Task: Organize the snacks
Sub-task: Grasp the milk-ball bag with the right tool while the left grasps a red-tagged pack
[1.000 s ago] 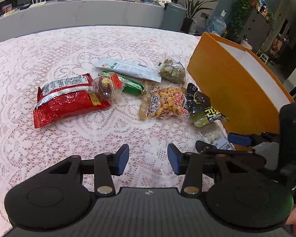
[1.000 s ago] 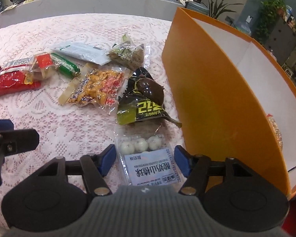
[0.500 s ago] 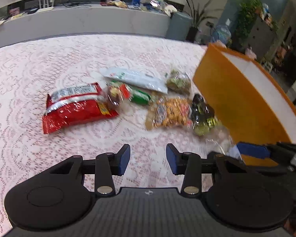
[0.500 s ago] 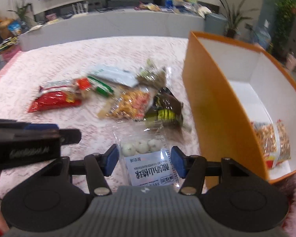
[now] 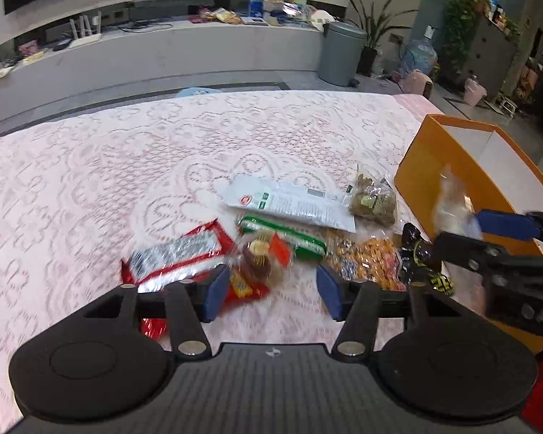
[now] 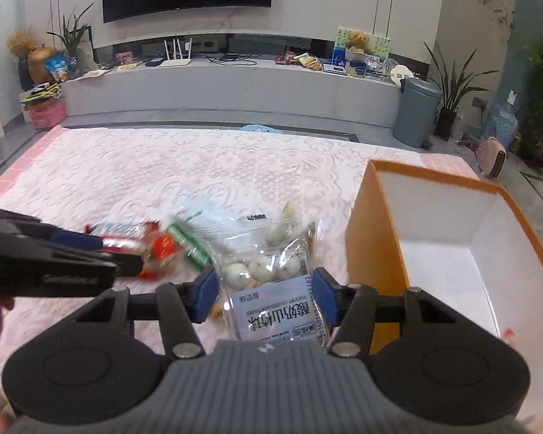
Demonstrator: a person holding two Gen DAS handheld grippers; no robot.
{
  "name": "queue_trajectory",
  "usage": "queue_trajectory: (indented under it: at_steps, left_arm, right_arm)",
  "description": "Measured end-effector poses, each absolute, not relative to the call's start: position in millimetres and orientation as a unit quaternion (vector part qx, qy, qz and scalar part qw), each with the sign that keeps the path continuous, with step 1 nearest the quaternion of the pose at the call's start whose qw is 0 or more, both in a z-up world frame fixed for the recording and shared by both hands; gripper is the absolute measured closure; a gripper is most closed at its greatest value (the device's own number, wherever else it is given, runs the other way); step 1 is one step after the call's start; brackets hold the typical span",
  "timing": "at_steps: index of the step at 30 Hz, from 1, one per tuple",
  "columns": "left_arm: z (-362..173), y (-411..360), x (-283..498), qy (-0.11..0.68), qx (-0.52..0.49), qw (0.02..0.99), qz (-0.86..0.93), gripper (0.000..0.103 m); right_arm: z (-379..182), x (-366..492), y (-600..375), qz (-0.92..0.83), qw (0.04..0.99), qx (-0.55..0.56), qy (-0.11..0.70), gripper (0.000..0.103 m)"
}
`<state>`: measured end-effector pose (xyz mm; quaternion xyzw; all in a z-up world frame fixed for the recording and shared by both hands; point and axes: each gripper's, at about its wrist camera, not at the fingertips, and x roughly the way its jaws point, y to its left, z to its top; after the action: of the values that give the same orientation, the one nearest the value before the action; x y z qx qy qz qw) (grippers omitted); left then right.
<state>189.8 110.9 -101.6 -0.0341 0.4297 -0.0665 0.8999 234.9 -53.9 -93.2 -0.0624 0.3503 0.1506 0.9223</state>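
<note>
Gripped by the right claw [image 6: 265, 294], the clear pack [image 6: 271, 289] could be snagged on the box [image 6: 376, 246] wall at three o'clock while the empty left claw [image 5: 268, 294] is being opened.

Right gripper [image 6: 266, 294] gripping a clear snack pack [image 6: 271, 289] beside the orange box [image 6: 376, 249].

The blue pads [image 6: 207, 294] are pressing on both sides of the clear snack pack, which is showing three white balls and a white printed label and is hanging lifted off the lace tablecloth [image 6: 144, 188]. The orange box, white inside, is standing just right of the pack with its open top showing. Left of the box, beyond the pack, a red packet [image 6: 123, 233], a green packet [image 6: 190, 246] and a clear bag [image 6: 271, 229] are lying blurred on the cloth. The left gripper [image 6: 54, 256] is reaching in from the left edge, well apart from the box.
</note>
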Motion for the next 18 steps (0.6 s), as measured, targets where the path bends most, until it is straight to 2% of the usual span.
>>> queue_trajectory:
  at_steps: [4, 9, 15, 18]
  left_arm:
    - [-112, 110, 203, 0.422, -0.009, 0.904, -0.067, 0.036]
    - [-127, 96, 206, 0.405, 0.072, 0.908, -0.079, 0.036]
    - [-147, 90, 211, 0.412, 0.100, 0.902, -0.085, 0.036]
    - [-151, 86, 209, 0.405, 0.118, 0.903, -0.085, 0.037]
  right_arm:
    - [-108, 262, -49, 0.158, 0.919, -0.057, 0.358, 0.048]
    - [-134, 271, -49, 0.162, 0.914, -0.054, 0.368, 0.048]
    - [-151, 277, -45, 0.175, 0.908, -0.066, 0.374, 0.050]
    - [-154, 273, -40, 0.176, 0.912, -0.088, 0.361, 0.044]
